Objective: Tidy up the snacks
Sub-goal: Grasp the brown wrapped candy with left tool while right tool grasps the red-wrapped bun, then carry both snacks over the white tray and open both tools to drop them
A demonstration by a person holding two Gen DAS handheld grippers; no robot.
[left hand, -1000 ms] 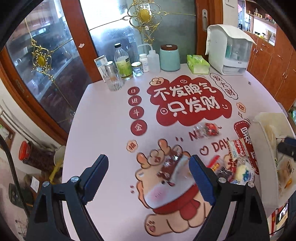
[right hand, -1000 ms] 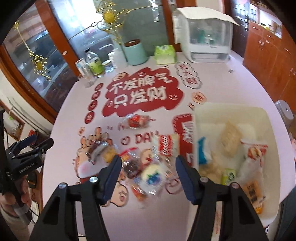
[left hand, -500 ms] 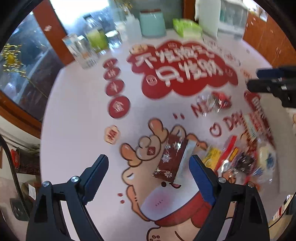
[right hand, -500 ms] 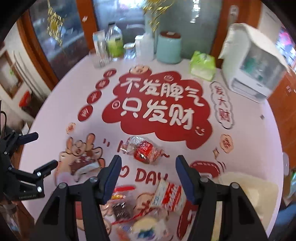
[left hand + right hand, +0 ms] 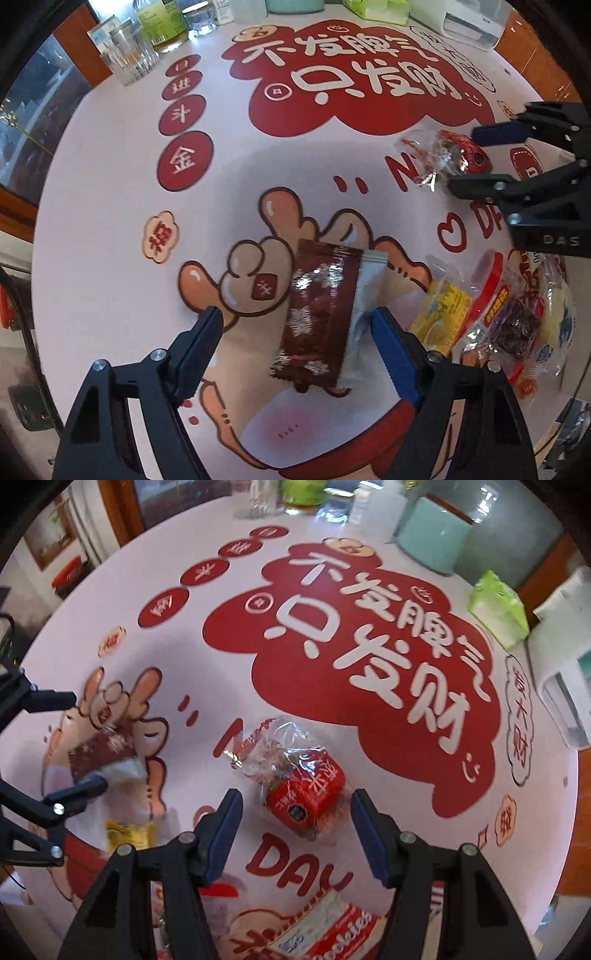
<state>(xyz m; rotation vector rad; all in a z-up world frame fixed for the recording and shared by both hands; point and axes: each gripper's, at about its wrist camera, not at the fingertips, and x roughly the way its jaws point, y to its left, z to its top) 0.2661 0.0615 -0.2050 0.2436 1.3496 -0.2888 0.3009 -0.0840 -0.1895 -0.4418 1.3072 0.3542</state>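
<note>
A brown snack packet with a silver edge [image 5: 317,314] lies flat on the printed tablecloth. My left gripper [image 5: 299,343] is open, low over it, with a jaw on each side. A clear bag with a red label [image 5: 295,775] lies between the open jaws of my right gripper [image 5: 295,823]. That bag [image 5: 443,155] and the right gripper [image 5: 476,158] also show at the right of the left wrist view. The brown packet [image 5: 107,749] and the left gripper [image 5: 81,742] show at the left of the right wrist view.
A pile of mixed snacks [image 5: 502,314] lies right of the brown packet. A cookie pack [image 5: 332,926] lies near the right gripper. A glass [image 5: 129,61], bottles [image 5: 162,22], a teal canister [image 5: 432,542] and a green tissue pack [image 5: 498,609] stand at the table's far edge.
Both grippers have dropped toward the table. The left one now straddles the brown packet. The right one has moved forward so its jaws flank the red-labelled bag.
</note>
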